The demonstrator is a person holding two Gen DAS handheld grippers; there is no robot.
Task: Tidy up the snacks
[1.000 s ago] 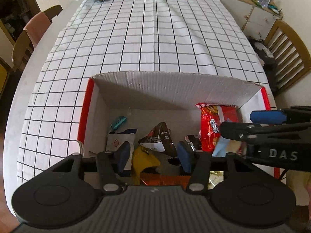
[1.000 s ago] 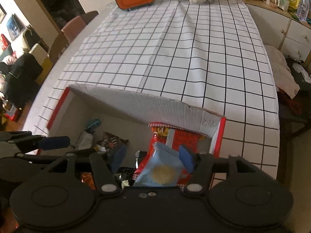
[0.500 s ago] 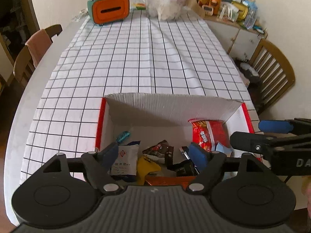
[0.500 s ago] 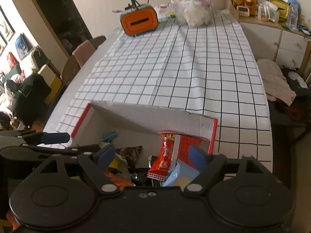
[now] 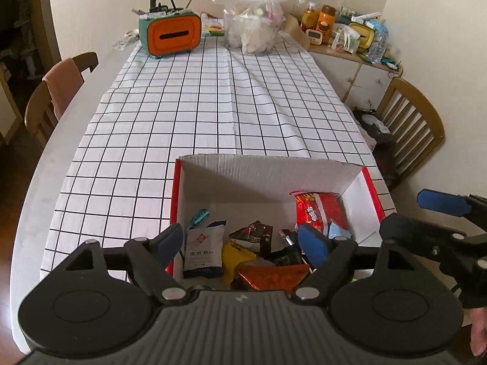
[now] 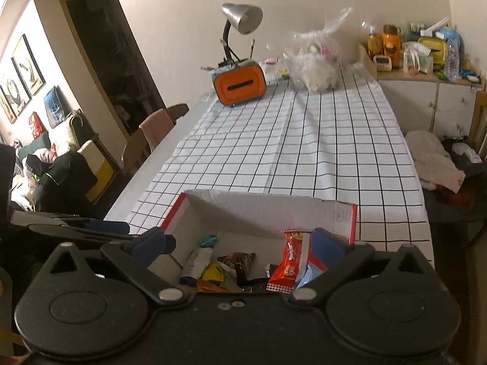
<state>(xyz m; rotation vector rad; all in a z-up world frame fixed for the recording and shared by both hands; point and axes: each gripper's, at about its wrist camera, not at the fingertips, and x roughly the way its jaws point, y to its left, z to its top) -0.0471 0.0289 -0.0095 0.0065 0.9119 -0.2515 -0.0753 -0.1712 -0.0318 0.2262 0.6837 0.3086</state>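
A red-edged cardboard box (image 5: 274, 167) sits at the near end of the checked tablecloth; it also shows in the right wrist view (image 6: 268, 205). Inside lie several snack packets: a red chip bag (image 5: 319, 210), a pale blue packet (image 5: 336, 231), a white sachet (image 5: 202, 251), a brown wrapper (image 5: 255, 235), a yellow packet (image 5: 236, 257) and an orange packet (image 5: 272, 276). My left gripper (image 5: 242, 243) is open and empty, above the box's near side. My right gripper (image 6: 240, 245) is open and empty, above the box. The red bag (image 6: 290, 263) lies between its fingers' line of sight.
An orange and teal tissue box (image 5: 170, 33) with a desk lamp (image 6: 242, 19) and a clear plastic bag (image 5: 254, 27) stand at the table's far end. Wooden chairs stand at the left (image 5: 57, 91) and right (image 5: 411, 124). A cluttered cabinet (image 5: 350, 39) is at the far right.
Both grippers have risen and pulled back from the box. The right gripper has let go of the pale blue packet, which now lies in the box by the red bag.
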